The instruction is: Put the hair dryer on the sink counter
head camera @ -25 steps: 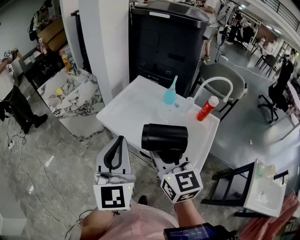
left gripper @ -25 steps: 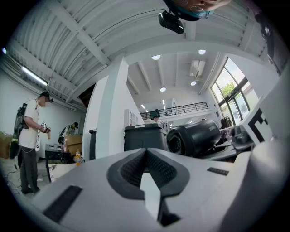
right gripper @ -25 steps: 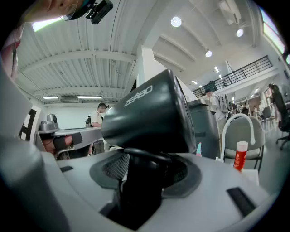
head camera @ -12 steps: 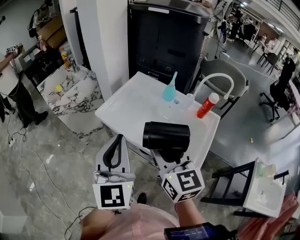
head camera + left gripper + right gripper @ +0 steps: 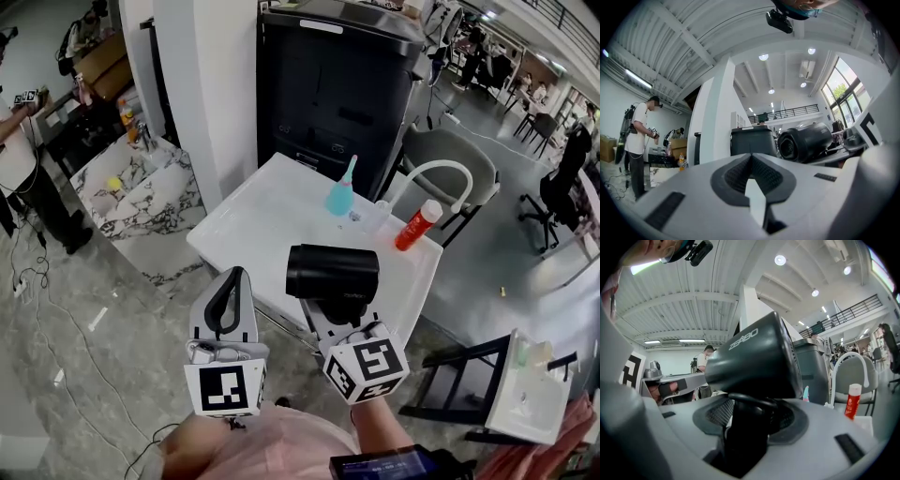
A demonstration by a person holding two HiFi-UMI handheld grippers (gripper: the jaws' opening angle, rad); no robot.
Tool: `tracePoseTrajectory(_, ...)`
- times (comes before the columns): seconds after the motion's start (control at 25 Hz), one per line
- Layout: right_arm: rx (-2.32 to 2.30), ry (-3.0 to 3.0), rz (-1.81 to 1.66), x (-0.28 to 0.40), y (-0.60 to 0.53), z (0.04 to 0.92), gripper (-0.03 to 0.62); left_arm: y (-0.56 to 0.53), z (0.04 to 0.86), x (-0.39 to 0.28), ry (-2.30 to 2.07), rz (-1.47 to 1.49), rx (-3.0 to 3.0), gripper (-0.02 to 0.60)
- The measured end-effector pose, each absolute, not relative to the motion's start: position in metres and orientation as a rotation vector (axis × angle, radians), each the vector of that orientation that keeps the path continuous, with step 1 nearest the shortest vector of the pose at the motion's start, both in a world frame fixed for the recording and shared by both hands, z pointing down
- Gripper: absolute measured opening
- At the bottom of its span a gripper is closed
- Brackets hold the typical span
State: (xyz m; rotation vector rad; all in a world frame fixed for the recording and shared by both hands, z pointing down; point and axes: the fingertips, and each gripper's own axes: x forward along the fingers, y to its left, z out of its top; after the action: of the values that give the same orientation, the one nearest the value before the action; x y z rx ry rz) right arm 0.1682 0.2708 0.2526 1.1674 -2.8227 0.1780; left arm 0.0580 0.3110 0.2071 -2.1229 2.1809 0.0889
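Barely anything moved: both tongs hold place, hair dryer (image 5: 333,272) unchanged. Left tongs (image 5: 234,277) closed, empty. Right tongs (image 5: 330,317) clamp the one hair dryer's handle, aloft at near edge of counter (image 5: 272,225). Beyond: one teal bottle (image 5: 339,195), one red bottle (image 5: 417,225).

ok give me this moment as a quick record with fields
right tongs: shut on the handle of the hair dryer
left tongs: shut, nothing in them
hair dryer: held in the air, not yet on the sink counter
on counter: teal bottle, red bottle, white faucet
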Motion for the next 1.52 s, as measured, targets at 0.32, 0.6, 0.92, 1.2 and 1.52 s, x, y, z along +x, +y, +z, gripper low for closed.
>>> tracePoseTrajectory(0.32, 1.192, -2.783, 0.194, 0.140, 0.207, 0.274, 0.225, 0.236, 0.232, 0.025, 2.170, 0.077, -2.174, 0.011)
tracePoseTrajectory(0.6, 1.205, -2.734, 0.253, 0.092, 0.124, 0.303, 0.225, 0.141, 0.255, -0.023, 2.138, 0.038, -2.261, 0.011)
tracePoseTrajectory(0.92, 1.243, -2.676, 0.246, 0.040, 0.020, 0.306, 0.225, 0.038, 0.254, -0.072, 2.066, 0.041, -2.349, 0.011)
tracePoseTrajectory(1.2, 1.338, -2.625, 0.192, 0.013, -0.051, 0.290, 0.225, -0.019, 0.246, -0.104, 2.000, 0.051, -2.412, 0.011)
tracePoseTrajectory(1.52, 1.380, -2.552, 0.175, 0.015, -0.092, 0.288, 0.225, -0.055, 0.249, -0.111, 1.992, 0.042, -2.466, 0.011)
